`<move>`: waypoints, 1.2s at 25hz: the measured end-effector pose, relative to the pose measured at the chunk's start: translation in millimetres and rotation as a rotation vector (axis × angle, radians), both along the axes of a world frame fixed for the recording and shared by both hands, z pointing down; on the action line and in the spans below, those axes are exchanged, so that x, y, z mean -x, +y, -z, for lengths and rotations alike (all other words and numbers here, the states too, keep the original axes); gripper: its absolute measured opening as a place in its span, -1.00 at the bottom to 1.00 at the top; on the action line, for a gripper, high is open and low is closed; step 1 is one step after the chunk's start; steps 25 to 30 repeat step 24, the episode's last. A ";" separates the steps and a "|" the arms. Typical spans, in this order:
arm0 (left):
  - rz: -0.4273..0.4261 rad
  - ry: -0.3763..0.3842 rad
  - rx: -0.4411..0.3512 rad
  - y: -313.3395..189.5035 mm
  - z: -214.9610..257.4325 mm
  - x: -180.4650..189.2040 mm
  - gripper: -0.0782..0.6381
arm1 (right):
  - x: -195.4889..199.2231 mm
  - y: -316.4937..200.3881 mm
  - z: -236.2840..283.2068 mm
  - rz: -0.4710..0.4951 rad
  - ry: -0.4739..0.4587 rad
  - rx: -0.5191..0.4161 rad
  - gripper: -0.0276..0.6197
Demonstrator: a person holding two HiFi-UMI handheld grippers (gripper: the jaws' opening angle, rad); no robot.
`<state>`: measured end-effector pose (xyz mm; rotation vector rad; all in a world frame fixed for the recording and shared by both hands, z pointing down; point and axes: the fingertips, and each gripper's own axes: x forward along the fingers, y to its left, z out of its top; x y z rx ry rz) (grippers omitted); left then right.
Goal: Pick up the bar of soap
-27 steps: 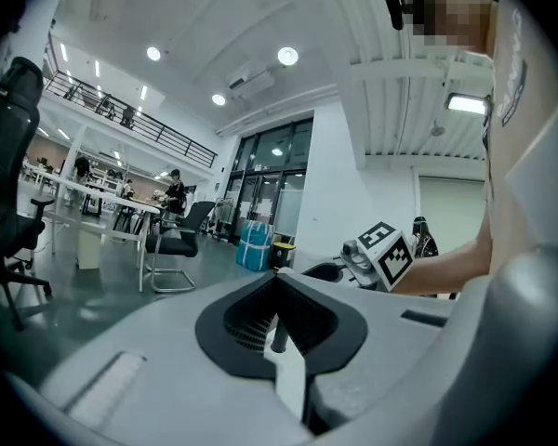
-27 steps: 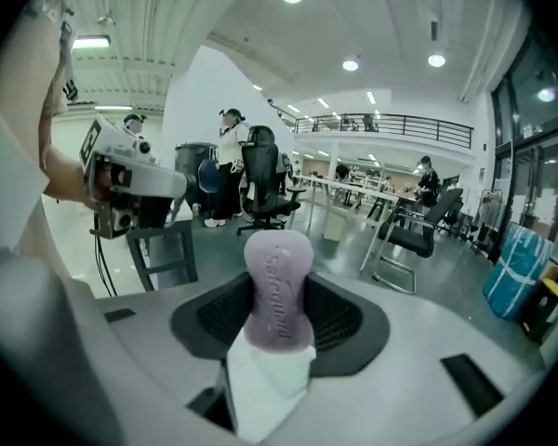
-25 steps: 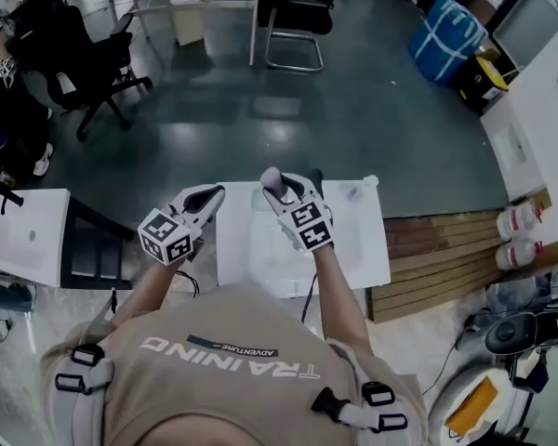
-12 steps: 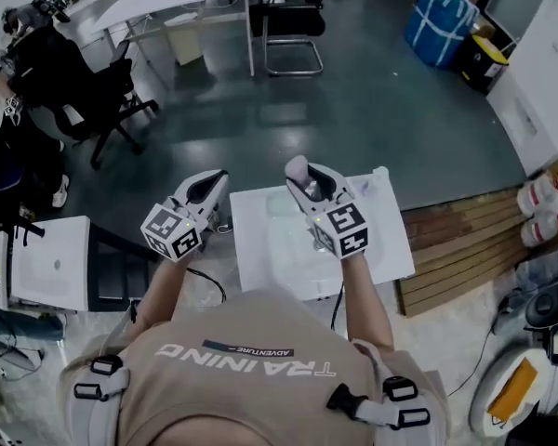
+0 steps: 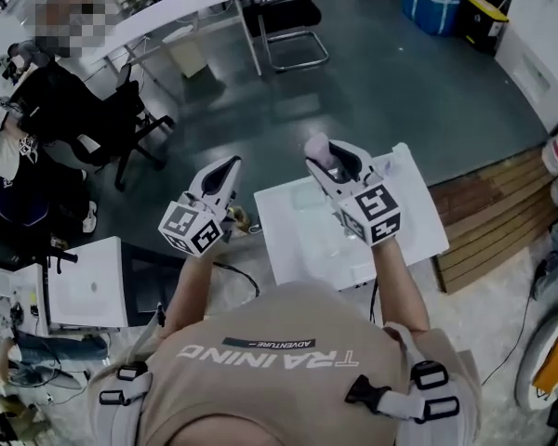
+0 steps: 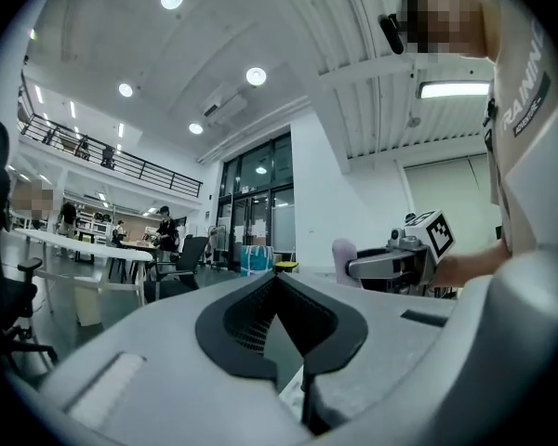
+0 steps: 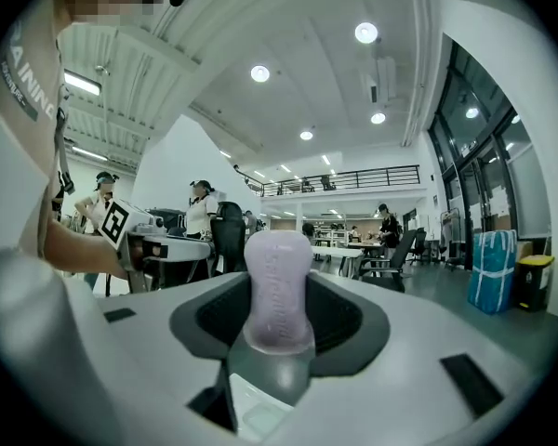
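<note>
Jaws of R gripper [image 7: 279,337] pinch soap bar [image 7: 278,286], long axis fwd.

Right gripper [image 5: 333,154] clamps the bar of soap [image 7: 277,286]; left gripper [image 5: 229,165] fingers [image 6: 237,328] together.

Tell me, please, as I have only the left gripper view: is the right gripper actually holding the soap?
Observer: Yes. The right gripper view shows the bar of soap upright, clamped between the jaws of the right gripper.
Operator: Is it off the table?
Observer: In the head view the right gripper is raised above the far side of the white table, and the soap pokes past its tip.
Operator: Where is my gripper?
Observer: The head view puts the left gripper just beyond the table's left edge.
</note>
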<state>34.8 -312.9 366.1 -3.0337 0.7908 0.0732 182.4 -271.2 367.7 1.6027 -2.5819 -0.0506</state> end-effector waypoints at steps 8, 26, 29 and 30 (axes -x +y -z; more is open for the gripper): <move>0.032 0.017 0.029 -2.7 -15.3 14.3 -0.78 | 2.7 0.0 -5.8 -0.023 -0.002 -0.006 -0.35; 0.026 0.034 0.014 1.4 -6.2 6.6 -0.78 | -4.5 3.4 -7.1 -0.040 -0.034 -0.009 -0.35; 0.026 0.034 0.014 1.4 -6.2 6.6 -0.78 | -4.5 3.4 -7.1 -0.040 -0.034 -0.009 -0.35; 0.026 0.034 0.014 1.4 -6.2 6.6 -0.78 | -4.5 3.4 -7.1 -0.040 -0.034 -0.009 -0.35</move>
